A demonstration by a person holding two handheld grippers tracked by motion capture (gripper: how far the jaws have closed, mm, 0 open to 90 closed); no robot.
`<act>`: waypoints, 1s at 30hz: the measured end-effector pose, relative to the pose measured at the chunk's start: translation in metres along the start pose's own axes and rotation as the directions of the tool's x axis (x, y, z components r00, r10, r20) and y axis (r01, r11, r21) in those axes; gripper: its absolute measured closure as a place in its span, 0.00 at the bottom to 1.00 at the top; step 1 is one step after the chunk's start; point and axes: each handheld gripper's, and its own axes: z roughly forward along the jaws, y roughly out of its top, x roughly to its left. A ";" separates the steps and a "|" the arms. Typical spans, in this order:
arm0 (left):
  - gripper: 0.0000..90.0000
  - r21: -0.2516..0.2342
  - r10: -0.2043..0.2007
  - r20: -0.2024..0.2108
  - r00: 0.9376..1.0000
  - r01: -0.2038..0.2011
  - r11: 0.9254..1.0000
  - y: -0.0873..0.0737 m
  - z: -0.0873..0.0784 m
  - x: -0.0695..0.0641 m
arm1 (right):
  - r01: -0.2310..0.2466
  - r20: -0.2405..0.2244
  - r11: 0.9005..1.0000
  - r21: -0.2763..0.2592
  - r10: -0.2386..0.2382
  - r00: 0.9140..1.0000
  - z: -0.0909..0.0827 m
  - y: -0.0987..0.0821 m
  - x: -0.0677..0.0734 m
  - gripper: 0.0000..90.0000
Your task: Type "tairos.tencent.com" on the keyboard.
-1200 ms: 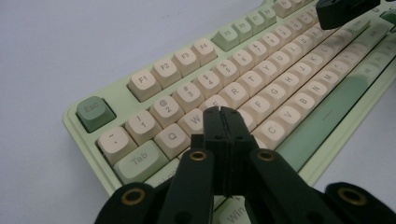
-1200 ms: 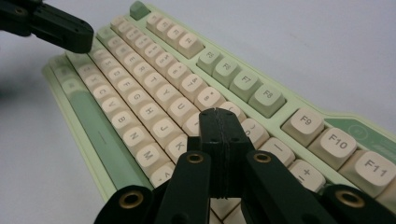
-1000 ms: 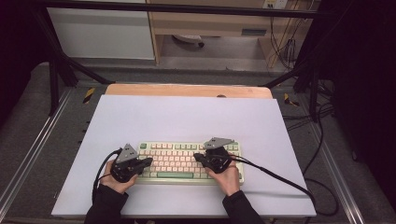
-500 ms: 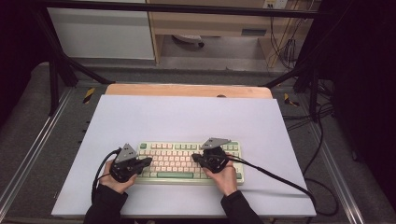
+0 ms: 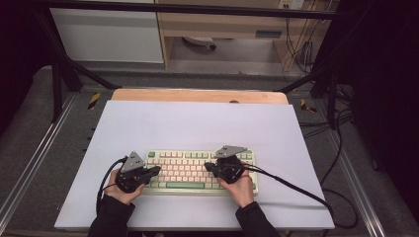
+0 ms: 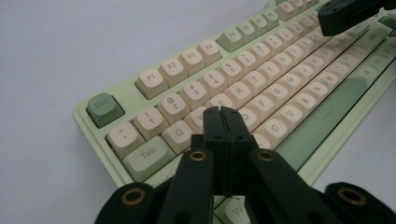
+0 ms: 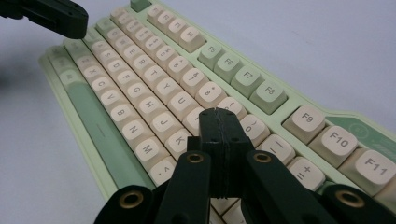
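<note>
A pale green keyboard (image 5: pixel 195 157) with cream and green keys lies near the front of the white table top (image 5: pixel 197 123). My left gripper (image 5: pixel 157 171) hovers over the keyboard's left end, jaws shut with nothing between them. In the left gripper view its tip (image 6: pixel 221 111) sits over the W, E and S keys of the keyboard (image 6: pixel 243 74). My right gripper (image 5: pixel 208 167) is over the right half, also shut and holding nothing. In the right gripper view its tip (image 7: pixel 217 113) is over the keys near K, L and O of the keyboard (image 7: pixel 154 79).
The white table top has bare room behind the keyboard and on both sides. A wooden strip (image 5: pixel 197 95) runs along its far edge. Black cables (image 5: pixel 296 187) trail from the right gripper across the table to the right. Metal frame rails flank the table.
The right gripper has shifted slightly to the left over the keys. The left gripper has stayed where it was.
</note>
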 end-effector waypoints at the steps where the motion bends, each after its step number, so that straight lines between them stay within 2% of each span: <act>1: 1.00 0.000 0.001 0.000 1.000 -0.001 1.000 0.000 0.000 0.000 | -0.004 -0.002 1.000 -0.005 0.004 1.000 -0.002 0.001 0.001 1.00; 16: 1.00 0.009 0.012 0.005 1.000 -0.012 1.000 0.004 0.007 -0.005 | -0.025 -0.008 1.000 -0.010 0.025 1.000 -0.020 -0.009 -0.004 1.00; 30: 1.00 0.029 0.017 0.010 1.000 -0.017 0.999 0.005 0.018 -0.007 | -0.029 -0.012 0.999 -0.016 0.028 1.000 -0.026 -0.016 -0.004 1.00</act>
